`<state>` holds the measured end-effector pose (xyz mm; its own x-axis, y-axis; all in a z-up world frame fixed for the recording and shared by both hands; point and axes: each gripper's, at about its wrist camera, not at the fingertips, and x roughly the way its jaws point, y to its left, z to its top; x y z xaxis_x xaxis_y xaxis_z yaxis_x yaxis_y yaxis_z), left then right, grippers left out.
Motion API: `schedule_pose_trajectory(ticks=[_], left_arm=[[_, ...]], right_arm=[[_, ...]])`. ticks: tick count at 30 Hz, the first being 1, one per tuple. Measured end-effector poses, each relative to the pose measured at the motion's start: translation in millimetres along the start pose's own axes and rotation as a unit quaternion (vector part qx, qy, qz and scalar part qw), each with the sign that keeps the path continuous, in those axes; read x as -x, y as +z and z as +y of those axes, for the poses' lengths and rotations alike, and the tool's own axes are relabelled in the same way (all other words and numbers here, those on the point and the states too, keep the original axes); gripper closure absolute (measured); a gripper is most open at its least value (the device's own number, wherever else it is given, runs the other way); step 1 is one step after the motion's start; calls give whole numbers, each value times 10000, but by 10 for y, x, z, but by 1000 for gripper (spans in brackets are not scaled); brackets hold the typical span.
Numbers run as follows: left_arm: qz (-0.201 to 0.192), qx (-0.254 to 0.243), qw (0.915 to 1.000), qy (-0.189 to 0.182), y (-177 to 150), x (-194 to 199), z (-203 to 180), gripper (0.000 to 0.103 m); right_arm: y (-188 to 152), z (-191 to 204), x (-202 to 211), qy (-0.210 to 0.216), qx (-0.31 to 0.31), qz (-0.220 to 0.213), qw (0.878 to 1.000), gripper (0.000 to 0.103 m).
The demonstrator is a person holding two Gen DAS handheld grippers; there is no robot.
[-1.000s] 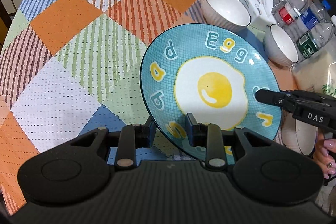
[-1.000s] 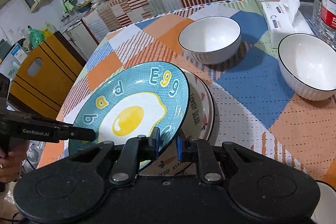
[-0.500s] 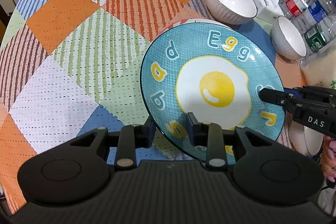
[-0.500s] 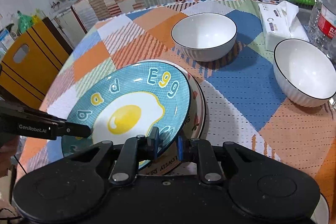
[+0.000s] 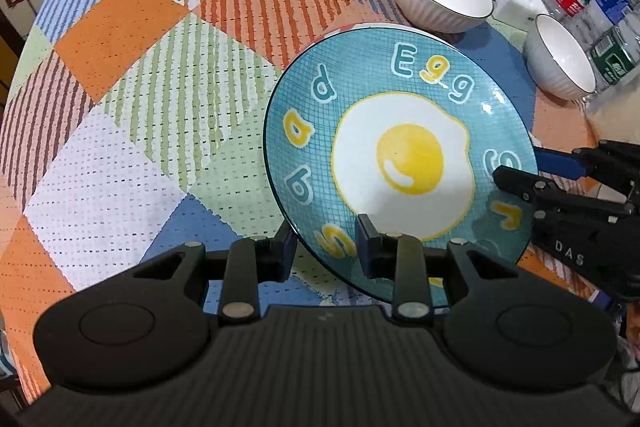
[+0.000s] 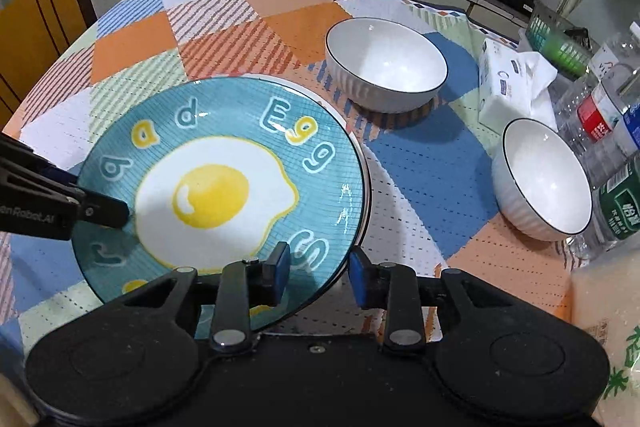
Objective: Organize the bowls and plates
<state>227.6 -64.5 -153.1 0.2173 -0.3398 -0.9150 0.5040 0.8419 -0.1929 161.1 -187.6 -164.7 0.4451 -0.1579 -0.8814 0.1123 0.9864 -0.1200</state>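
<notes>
Between the fingers of our left hand-held gripper sat the near rim of the egg plate, pinched firmly. Our right hand-held gripper straddled the opposite rim with its jaws spread, released. Beyond both, two white bowls stood on the table.

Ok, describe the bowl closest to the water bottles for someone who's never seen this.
On the patchwork-cloth table, look right of the blue egg plate. Two white dark-rimmed bowls sit there; it's the bowl right beside the water bottles, not the farther bowl.
</notes>
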Motion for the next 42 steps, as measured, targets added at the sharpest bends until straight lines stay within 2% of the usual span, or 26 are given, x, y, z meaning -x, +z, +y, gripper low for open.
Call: schedule_pose_trajectory(ticks=[2,5,6,9,12,17,21,25,29,34,36,38,42], left_arm=[[1,8,9999,161,6,1,-47,74],[-8,-9,9987,510,9,5,-171,73],[-8,1,9985,541,2,17,-178,74],[-58,77,9984,565,-37,115,-148,74],[-125,48,9976,680,-89,260,-181,75],[-162,-75,9982,571,-242,577,-315,75],[-319,-274,9974,589,-442,852,-451,75],[-563,-425,9966,415,-553,1034,-656,74],[-644,-656,9954,286,-647,1062,-893,74],[-762,-1202,9896,185,-811,1029,-1226,64],[-751,-1242,9894,57,-853,994,-1299,62],[-775,-1311,9883,25,-878,950,-1387,61],[-866,-1417,9860,-134,-832,798,-1557,52]], right_arm=[[-35,30,3,-121,157,-128,9997,67],[-126,227,-19,-724,923,-443,9921,69],[-159,236,-27,-745,896,-521,9918,67],[-209,151,72,-508,622,-644,9947,72],[-300,-37,294,-298,283,-830,9957,71],[-550,-422,724,127,-513,-1125,9922,69],[-782,-595,994,271,-630,-1388,9879,68],[-1026,-717,1192,348,-603,-1711,9828,57],[-1225,-820,1270,288,-656,-1678,9832,50],[-1476,-965,1264,101,-727,-1494,9860,45],[-1562,-1029,1246,104,-778,-1403,9870,45],[-1640,-1103,1236,171,-811,-1366,9872,37],[-1705,-1202,1132,250,-785,-1308,9880,34]])
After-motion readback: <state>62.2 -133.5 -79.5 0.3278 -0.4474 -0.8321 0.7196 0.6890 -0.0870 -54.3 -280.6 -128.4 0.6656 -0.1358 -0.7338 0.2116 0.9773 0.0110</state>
